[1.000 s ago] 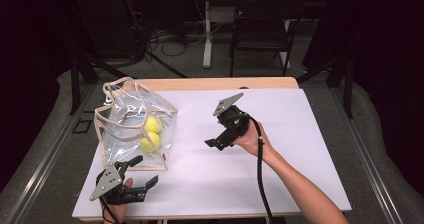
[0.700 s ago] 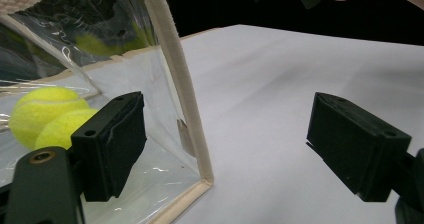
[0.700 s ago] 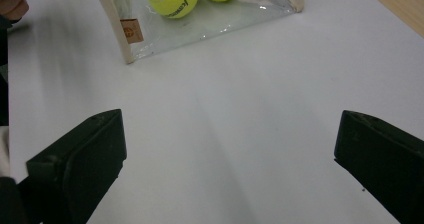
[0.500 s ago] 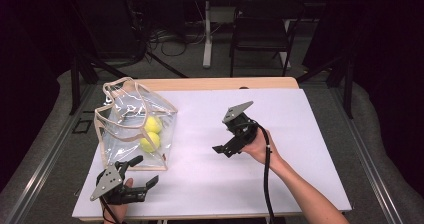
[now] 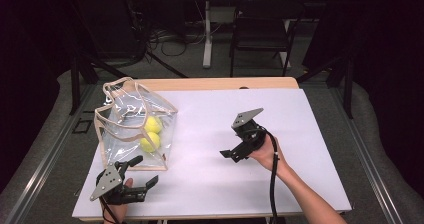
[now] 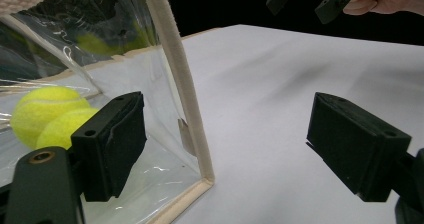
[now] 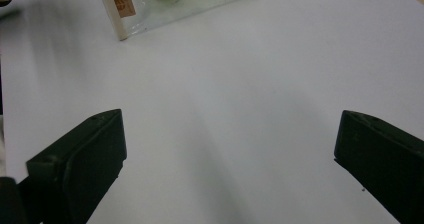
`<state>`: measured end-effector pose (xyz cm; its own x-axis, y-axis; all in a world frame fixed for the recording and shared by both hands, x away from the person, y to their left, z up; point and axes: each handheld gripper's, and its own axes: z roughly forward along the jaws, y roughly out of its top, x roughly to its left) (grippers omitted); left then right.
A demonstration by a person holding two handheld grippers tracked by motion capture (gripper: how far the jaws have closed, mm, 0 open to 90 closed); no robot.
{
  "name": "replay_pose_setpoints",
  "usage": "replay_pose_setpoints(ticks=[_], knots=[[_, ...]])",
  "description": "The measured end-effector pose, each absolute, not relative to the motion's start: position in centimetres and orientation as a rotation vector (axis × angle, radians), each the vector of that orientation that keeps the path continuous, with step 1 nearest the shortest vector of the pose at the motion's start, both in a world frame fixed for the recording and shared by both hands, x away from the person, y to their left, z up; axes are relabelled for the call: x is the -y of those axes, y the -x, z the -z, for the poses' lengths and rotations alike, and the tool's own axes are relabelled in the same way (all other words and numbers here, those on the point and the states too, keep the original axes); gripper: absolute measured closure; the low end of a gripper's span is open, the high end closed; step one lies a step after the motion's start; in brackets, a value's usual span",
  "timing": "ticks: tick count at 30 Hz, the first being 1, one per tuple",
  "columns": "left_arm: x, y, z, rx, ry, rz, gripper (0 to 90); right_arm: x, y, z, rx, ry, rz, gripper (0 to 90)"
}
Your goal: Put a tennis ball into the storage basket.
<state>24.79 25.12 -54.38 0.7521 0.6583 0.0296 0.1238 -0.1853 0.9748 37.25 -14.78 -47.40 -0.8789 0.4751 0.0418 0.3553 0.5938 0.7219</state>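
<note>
Clear bag (image 5: 134, 129) just beyond wide left tongs (image 5: 141, 173), wide right tongs (image 5: 231, 154) well apart

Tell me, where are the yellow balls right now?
The two yellow balls sit inside the clear bag on the left side of the white table in the high view, just beyond the open left gripper.
</note>
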Motion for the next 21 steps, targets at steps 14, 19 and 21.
replay_pose_setpoints(ticks=[14,19,21], knots=[[-25.0,-24.8,54.4,-0.615,-1.724,-0.537,15.6,17.7,-35.9,49.3,-2.635,-0.79,-1.164,0.0],[-25.0,-24.9,54.4,-0.616,-1.723,-0.538,15.6,18.6,-35.3,50.2,-2.63,-0.821,-1.177,0.0],[-24.9,-24.8,54.4,-0.617,-1.726,-0.536,15.6,18.9,-35.1,50.4,-2.625,-0.829,-1.183,0.0]])
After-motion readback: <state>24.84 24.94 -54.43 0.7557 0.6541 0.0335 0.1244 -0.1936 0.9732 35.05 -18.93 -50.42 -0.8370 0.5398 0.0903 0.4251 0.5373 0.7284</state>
